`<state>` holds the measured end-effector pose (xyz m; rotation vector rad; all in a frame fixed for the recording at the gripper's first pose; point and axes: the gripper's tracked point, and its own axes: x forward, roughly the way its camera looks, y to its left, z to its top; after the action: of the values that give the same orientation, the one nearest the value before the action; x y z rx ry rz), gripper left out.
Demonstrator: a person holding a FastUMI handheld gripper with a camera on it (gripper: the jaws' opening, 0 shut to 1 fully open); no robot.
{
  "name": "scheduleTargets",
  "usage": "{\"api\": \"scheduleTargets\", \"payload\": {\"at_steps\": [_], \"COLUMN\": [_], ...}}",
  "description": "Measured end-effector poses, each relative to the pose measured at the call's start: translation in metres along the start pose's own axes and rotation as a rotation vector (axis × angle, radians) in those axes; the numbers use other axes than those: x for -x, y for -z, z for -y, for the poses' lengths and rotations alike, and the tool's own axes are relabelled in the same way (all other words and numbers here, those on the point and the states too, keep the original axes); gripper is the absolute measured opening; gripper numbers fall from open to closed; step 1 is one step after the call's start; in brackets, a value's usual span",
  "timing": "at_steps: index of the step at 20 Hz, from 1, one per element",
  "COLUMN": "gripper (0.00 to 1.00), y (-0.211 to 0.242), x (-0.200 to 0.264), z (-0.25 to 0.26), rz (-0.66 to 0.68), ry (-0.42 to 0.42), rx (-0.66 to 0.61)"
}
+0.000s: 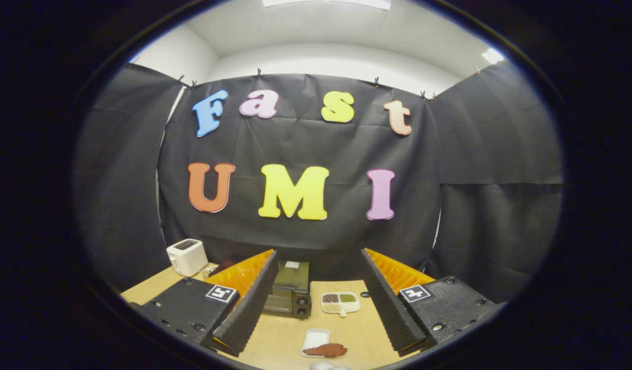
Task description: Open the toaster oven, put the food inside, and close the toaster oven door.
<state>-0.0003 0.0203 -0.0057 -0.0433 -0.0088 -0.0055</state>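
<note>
Gripper (pixel 316 303) spread wide, empty, held above tabletop (pixel 357 329). Toaster oven (pixel 289 295) lower centre, beside the left finger, door seemingly shut. Food (pixel 325 350) at bottom centre, on a white tray (pixel 314 339). Opening step not begun; next, reach the door handle.

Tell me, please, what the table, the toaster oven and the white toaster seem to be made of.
Table: looks like light wood or laminate, matte, with a pale tan, even surface.
Toaster oven, between the open fingers: probably dark painted metal with a glass door, which looks faintly glossy.
White toaster: smooth white casing, plastic or coated metal; cannot tell which.
The gripper holds nothing.
</note>
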Motion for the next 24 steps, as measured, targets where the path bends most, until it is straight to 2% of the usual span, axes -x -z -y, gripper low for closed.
{"api": "scheduleTargets", "payload": {"at_steps": [5,10,17,21,24], "gripper": [1.0,1.0,1.0,1.0,1.0], "y": [0.019,0.053,0.146,0.206,0.233], "x": [-0.023,-0.072,-0.158,-0.207,-0.229], "z": [-0.03,-0.082,-0.166,-0.188,-0.192], "rz": [-0.003,-0.019,-0.138,-0.225,-0.272], "ry": [-0.014,-0.06,-0.176,-0.164,-0.137], "rx": [-0.001,-0.045,-0.101,-0.046,-0.036]}}
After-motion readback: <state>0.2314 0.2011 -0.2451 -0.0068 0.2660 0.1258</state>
